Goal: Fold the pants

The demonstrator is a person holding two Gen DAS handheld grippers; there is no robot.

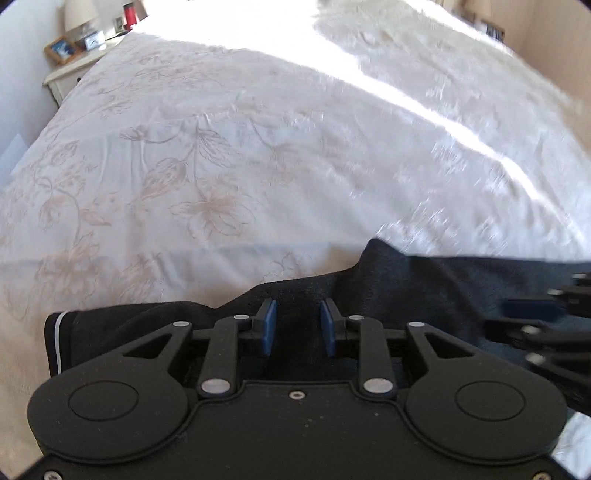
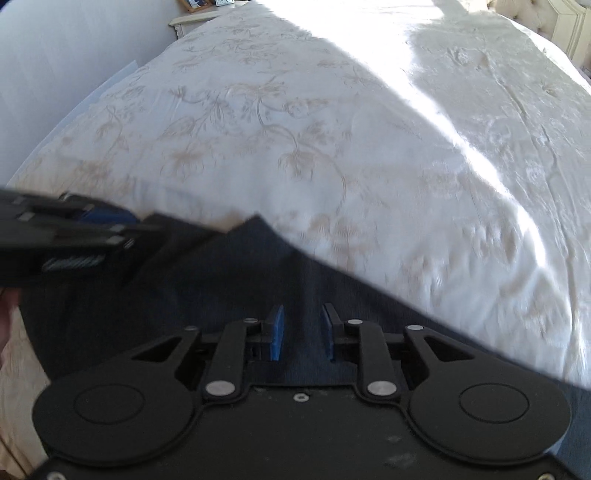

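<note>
Left wrist view, left to right
- Small cream bedside table (image 1: 68, 74), far upper left, bearing a wooden picture frame (image 1: 61, 50), a pale lamp (image 1: 79, 14) and a red cylindrical container (image 1: 130, 14)
- White bedspread with faint beige floral embroidery (image 1: 207, 166), covering the bed; sunlit band across its upper right
- Dark navy fabric pants (image 1: 406, 280), lying on the near edge of the bedspread; a thin white stripe shows at their left end
- Left gripper (image 1: 297, 325), black with blue pads, jaws partly open above the pants; nothing pinched between the pads
- Right gripper (image 1: 546, 314), blurred at the right edge, over the same garment

Right wrist view, left to right
- Left gripper (image 2: 107, 221), blurred, over the pants' left part
- Pants (image 2: 236, 280), one corner pointing up the bed
- Right gripper (image 2: 303, 332), jaws narrowly parted; dark cloth lies beneath the gap, pads apparently not pressing on it
- Bedspread (image 2: 406, 155), to the right
</note>
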